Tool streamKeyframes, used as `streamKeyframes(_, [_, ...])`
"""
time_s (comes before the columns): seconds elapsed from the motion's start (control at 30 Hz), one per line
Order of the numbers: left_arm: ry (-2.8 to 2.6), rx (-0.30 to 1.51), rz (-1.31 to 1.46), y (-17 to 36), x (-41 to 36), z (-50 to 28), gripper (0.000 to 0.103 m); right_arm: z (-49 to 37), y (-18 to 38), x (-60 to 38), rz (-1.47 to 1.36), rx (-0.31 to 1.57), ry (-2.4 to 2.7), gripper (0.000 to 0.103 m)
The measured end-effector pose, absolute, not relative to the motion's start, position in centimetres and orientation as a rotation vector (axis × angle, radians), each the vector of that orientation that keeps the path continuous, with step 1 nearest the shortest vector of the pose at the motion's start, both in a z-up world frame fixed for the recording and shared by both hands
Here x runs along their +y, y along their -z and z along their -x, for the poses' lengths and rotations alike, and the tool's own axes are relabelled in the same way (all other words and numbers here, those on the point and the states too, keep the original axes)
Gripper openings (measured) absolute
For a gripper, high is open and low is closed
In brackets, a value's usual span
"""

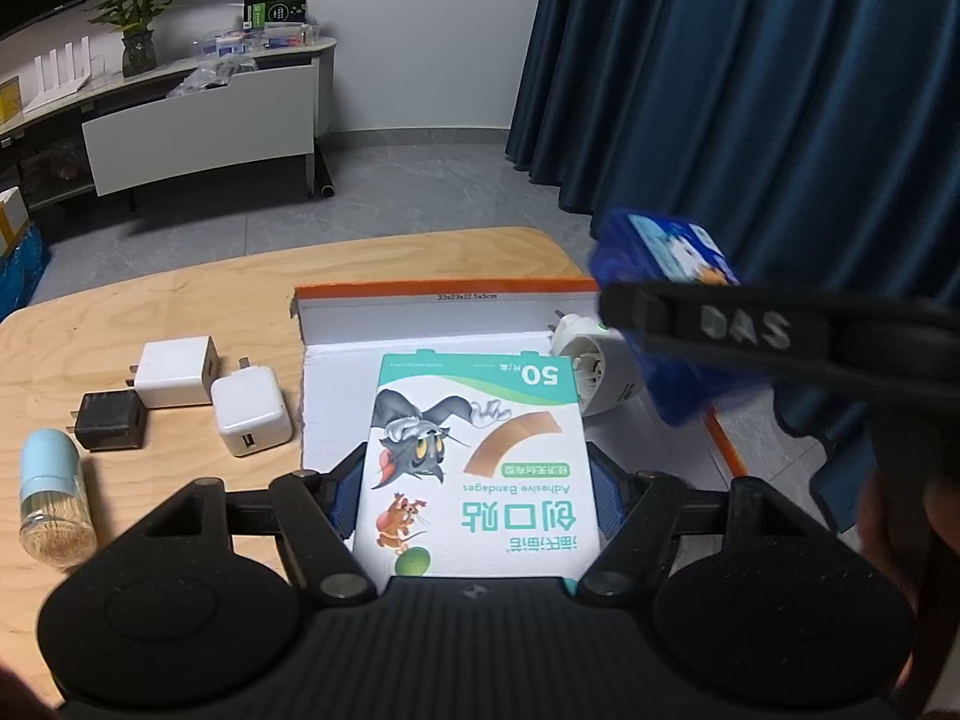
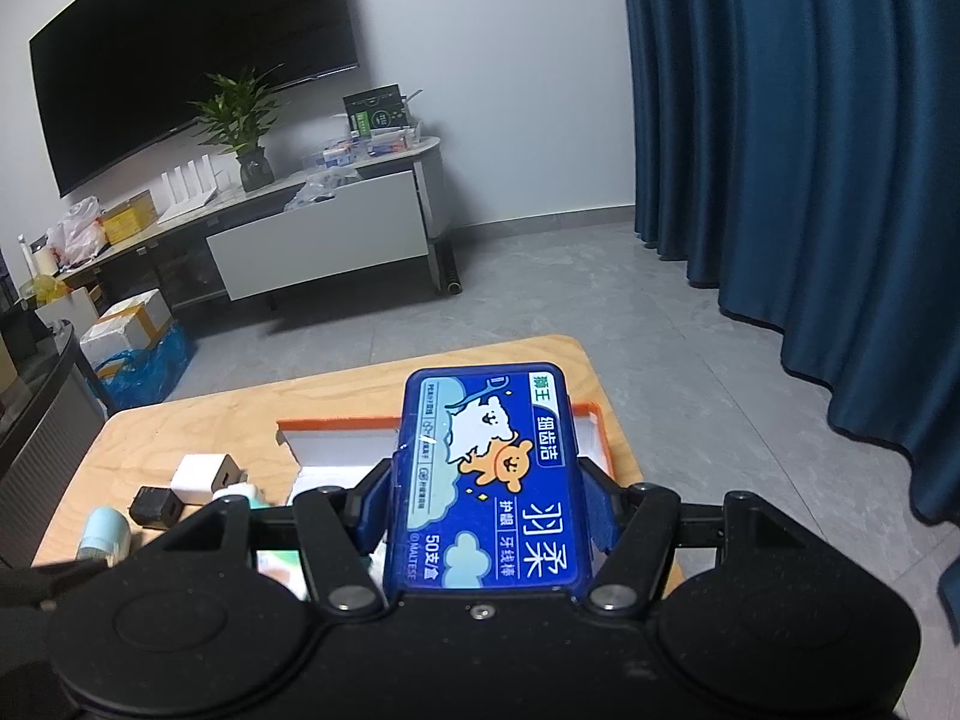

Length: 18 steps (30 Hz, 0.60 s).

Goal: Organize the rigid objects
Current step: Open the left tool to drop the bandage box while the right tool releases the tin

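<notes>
My left gripper [image 1: 477,492] is shut on a white and green box of adhesive bandages [image 1: 477,462], held over the open white box with orange rim [image 1: 444,294]. A white round plug adapter [image 1: 591,369] lies inside that box at the right. My right gripper [image 2: 486,498] is shut on a blue dental floss box [image 2: 486,480], held above the white box [image 2: 336,426]; it shows in the left wrist view [image 1: 666,276] at the right, above the box's right side.
On the wooden table [image 1: 180,300] left of the box lie two white chargers [image 1: 174,369] [image 1: 251,411], a black charger [image 1: 111,429] and a toothpick jar with a light blue cap [image 1: 54,498]. Blue curtains [image 1: 750,90] hang at the right.
</notes>
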State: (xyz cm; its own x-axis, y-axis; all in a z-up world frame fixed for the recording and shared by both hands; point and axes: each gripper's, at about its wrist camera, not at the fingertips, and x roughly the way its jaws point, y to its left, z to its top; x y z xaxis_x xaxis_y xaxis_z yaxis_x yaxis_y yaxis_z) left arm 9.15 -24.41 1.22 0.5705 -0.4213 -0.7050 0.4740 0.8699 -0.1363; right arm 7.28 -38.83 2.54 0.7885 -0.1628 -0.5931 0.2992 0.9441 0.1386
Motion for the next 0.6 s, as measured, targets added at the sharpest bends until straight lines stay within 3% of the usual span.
streamKeyframes(0.47, [0.623, 0.844, -0.063, -0.7, -26.2, -9.3, 0.072, -7.4, -4.0, -40.8, -0.290, 0.545, 0.240, 0.078])
streamKeyframes(0.5, [0.650, 0.846, -0.057, -0.7, -26.3, -9.2, 0.073, -7.3, -4.1, -40.8, -0.290, 0.544, 0.243, 0.078])
streamKeyframes(0.57, [0.649, 0.840, -0.060, -0.8, -26.4, -8.9, 0.089, -6.8, -4.3, -40.7, -0.280, 0.537, 0.243, 0.078])
streamKeyframes(0.6, [0.644, 0.834, -0.058, -0.8, -26.3, -8.8, 0.089, -6.5, -4.4, -40.5, -0.273, 0.534, 0.247, 0.078])
